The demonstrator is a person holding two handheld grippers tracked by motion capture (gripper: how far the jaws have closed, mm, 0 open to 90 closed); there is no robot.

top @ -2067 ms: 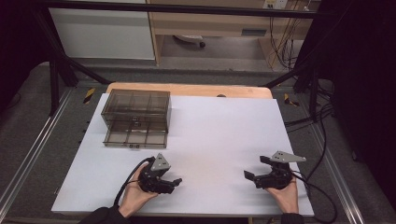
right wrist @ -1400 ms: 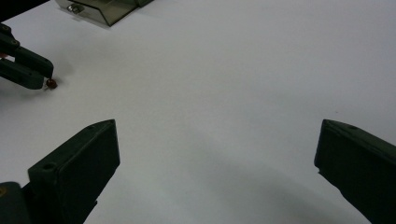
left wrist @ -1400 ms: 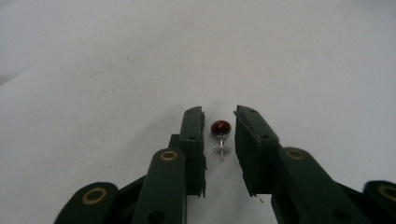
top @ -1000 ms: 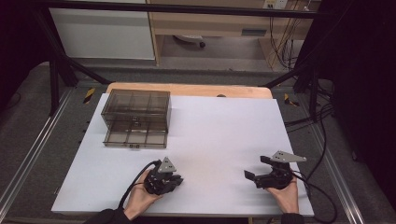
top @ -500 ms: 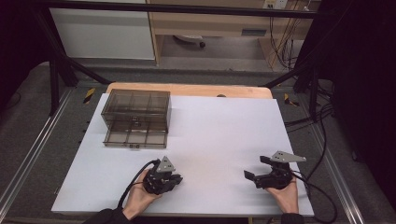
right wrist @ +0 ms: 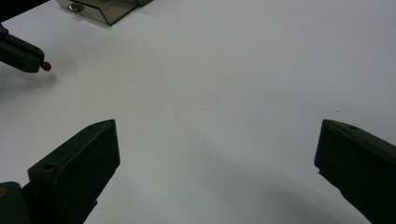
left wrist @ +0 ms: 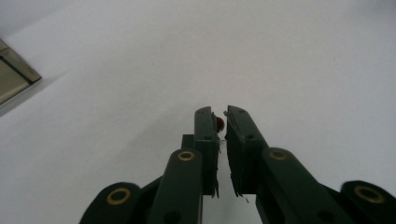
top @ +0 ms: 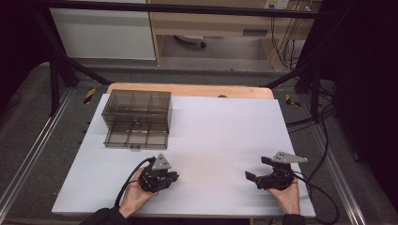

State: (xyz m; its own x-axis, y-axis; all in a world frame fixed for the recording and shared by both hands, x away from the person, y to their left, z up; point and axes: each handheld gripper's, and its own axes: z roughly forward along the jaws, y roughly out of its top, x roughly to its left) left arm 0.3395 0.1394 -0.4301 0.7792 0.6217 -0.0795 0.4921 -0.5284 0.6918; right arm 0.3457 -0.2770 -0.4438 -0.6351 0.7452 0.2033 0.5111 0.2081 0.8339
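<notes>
- Near the table's front edge on the left, my left gripper [top: 172,177] pinches what looks like a small red bead [left wrist: 219,122] between its tips.
- My right gripper [top: 255,169] waits wide and empty.
- Farther left, the drawer box [top: 136,118] stands with its lower drawer pulled out; dropping the bead in is left, I judge.
</notes>
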